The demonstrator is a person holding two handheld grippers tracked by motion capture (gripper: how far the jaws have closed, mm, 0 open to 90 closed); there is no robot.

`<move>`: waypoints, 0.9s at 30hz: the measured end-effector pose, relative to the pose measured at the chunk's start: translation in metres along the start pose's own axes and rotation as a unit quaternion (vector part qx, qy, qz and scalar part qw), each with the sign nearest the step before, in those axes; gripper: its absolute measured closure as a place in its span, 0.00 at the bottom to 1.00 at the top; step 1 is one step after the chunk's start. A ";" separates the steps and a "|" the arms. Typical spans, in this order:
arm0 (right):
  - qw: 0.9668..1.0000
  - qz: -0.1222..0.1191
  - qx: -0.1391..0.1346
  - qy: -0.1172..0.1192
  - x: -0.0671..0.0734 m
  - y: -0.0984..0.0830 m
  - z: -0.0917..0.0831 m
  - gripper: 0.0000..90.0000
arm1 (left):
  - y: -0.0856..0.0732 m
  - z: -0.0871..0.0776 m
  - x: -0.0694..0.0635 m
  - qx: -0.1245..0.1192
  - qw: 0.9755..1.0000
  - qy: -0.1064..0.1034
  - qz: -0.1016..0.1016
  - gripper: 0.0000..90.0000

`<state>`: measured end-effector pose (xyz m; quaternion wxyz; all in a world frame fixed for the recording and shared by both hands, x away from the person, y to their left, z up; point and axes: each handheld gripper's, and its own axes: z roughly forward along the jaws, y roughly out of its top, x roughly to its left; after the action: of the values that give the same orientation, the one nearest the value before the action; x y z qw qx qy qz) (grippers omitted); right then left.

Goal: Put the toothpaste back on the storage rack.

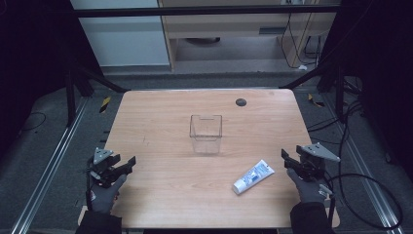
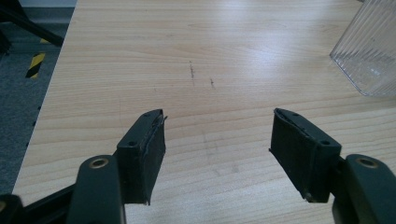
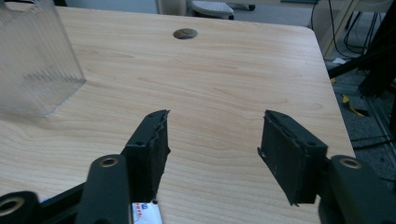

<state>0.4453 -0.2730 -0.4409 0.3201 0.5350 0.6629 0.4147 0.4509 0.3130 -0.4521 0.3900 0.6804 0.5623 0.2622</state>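
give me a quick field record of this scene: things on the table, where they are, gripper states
surface: wooden table
container: clear plastic box, upright near the table's middle, looks empty
tube: white and blue tube, lying flat on the near right part of the table, apart from the box
left gripper: at the near left edge, jaws open, nothing between them
right gripper: at the near right edge, just right of the tube, jaws open, nothing between them
table hole: dark round hole at the far side

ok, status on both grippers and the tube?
Left gripper open, empty, at table's left edge. Right gripper open, empty, just right of tube. Tube lying flat, untouched. Clear box mid-table, nothing in the way.
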 end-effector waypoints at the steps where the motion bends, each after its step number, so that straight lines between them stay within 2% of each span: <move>1: 1.000 0.000 0.000 0.000 0.000 0.000 0.000 0.47 | 0.000 0.000 0.000 0.000 1.000 0.000 0.000 0.39; 4: 1.000 -0.006 0.002 0.013 0.005 0.003 -0.005 0.50 | -0.001 0.000 -0.002 0.004 1.000 0.006 0.007 0.39; 5: 1.000 -0.009 0.004 0.027 0.009 0.004 -0.007 0.54 | -0.002 0.000 -0.002 0.006 1.000 0.006 0.007 0.39; 7: 0.999 -0.010 0.008 0.033 0.011 0.005 -0.008 0.55 | -0.003 0.001 -0.001 0.009 1.000 0.008 0.009 0.39; 9: 0.998 -0.021 0.011 0.053 0.020 0.008 -0.011 0.61 | -0.003 0.004 -0.001 0.015 1.000 0.010 0.012 0.39; 11: 0.998 -0.024 0.012 0.058 0.024 0.009 -0.012 0.64 | -0.003 0.004 -0.001 0.016 1.000 0.010 0.012 0.39; 12: 0.997 -0.034 0.012 0.070 0.032 0.012 -0.013 0.69 | -0.004 0.005 -0.002 0.017 1.000 0.009 0.013 0.39; 13: 0.997 -0.034 0.012 0.070 0.032 0.012 -0.013 0.69 | -0.004 0.006 -0.002 0.020 1.000 0.009 0.014 0.39; 17: 0.994 -0.052 0.023 0.096 0.049 0.014 -0.013 0.81 | -0.005 0.008 -0.004 0.022 1.000 0.009 0.018 0.39; 22: 0.991 -0.059 0.031 0.119 0.062 0.014 -0.010 0.94 | -0.006 0.010 -0.007 0.029 0.999 0.007 0.026 0.39; 27: 0.988 -0.070 0.039 0.132 0.072 0.014 -0.007 1.00 | -0.006 0.011 -0.008 0.027 0.999 0.007 0.029 0.38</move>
<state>0.4296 -0.2035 -0.4240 0.2371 0.4403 0.7504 0.4322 0.4544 0.3029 -0.4623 0.3591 0.7051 0.5519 0.2631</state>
